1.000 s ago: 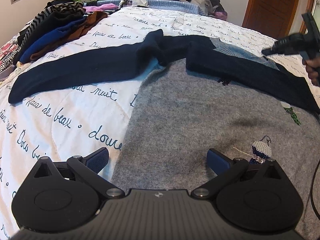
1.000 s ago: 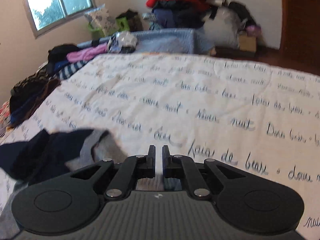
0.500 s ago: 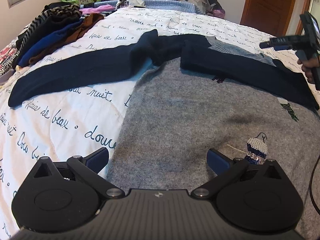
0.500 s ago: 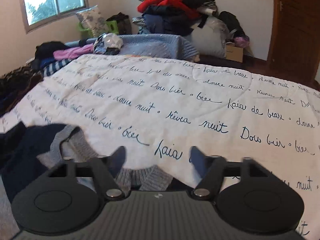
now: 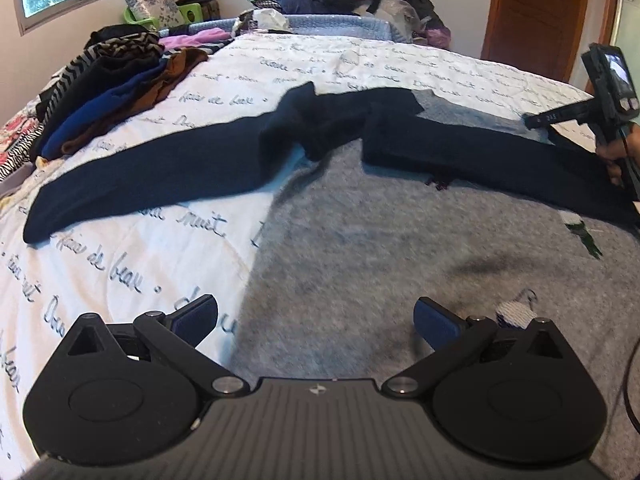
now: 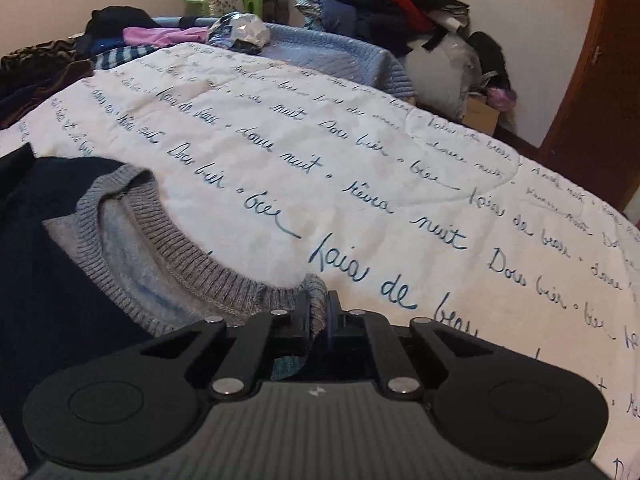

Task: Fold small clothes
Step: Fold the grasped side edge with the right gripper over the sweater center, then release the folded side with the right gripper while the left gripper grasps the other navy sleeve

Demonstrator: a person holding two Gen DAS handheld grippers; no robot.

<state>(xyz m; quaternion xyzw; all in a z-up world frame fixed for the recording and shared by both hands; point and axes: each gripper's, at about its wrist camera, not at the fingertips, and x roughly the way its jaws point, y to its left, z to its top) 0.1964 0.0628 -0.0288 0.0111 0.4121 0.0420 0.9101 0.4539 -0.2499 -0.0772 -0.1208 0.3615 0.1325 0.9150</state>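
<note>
A grey knit sweater (image 5: 380,248) with dark navy sleeves lies flat on the white bedspread (image 5: 120,256). One navy sleeve (image 5: 160,176) stretches out to the left, the other (image 5: 500,156) is folded across the chest. My left gripper (image 5: 316,318) is open, just above the sweater's lower left edge. My right gripper (image 6: 319,312) is shut on the grey ribbed collar (image 6: 192,268) at the neckline; it also shows at the far right of the left wrist view (image 5: 560,118).
A stack of folded clothes (image 5: 112,92) sits at the bed's far left. A heap of clothes (image 6: 380,4) is piled beyond the bed against the wall. A wooden door (image 5: 536,16) stands at the right. The bedspread (image 6: 400,180) stretches beyond the collar.
My right gripper opened, dropped to the sweater's neckline and closed on the ribbed collar. My left gripper stayed open and shifted slightly along the sweater's lower edge.
</note>
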